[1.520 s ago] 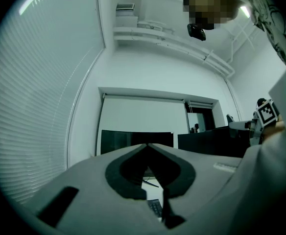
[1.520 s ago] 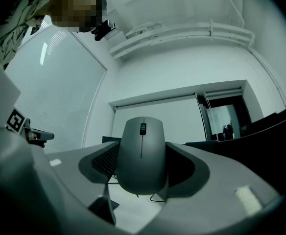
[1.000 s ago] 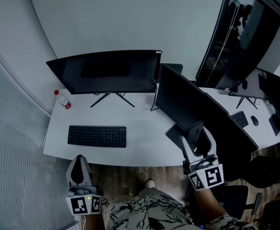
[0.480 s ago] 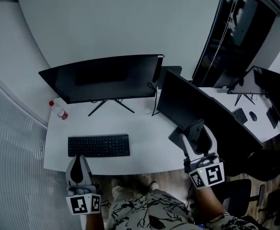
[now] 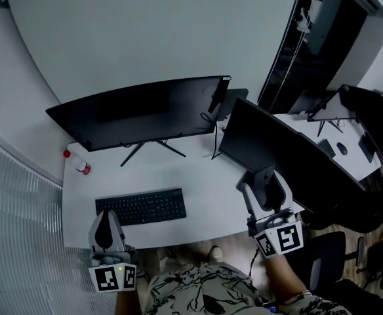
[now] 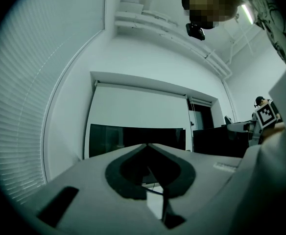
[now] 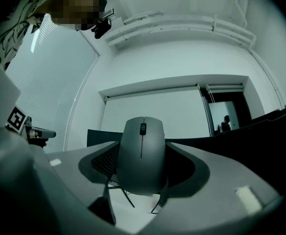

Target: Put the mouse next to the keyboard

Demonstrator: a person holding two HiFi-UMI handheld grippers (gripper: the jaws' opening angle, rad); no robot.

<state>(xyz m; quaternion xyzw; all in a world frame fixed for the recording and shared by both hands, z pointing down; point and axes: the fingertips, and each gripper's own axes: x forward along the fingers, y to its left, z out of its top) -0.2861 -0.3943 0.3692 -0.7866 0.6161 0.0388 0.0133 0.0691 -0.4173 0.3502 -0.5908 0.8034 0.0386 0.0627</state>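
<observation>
My right gripper (image 5: 265, 185), lower right, has its jaws pinching the grey plastic mouse (image 7: 142, 153), meant for beside the black keyboard (image 5: 141, 207); my left gripper (image 5: 105, 219) has its jaws pressed together, empty.

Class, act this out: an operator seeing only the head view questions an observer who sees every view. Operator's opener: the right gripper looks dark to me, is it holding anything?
Observer: Yes. The right gripper is shut on a grey mouse, scroll wheel towards its camera.
Operator: And the left one?
Observer: The left gripper has its jaws together with nothing between them.
Operator: Anyone else nearby?
Observer: A person stands in the far doorway, in the right gripper view.
</observation>
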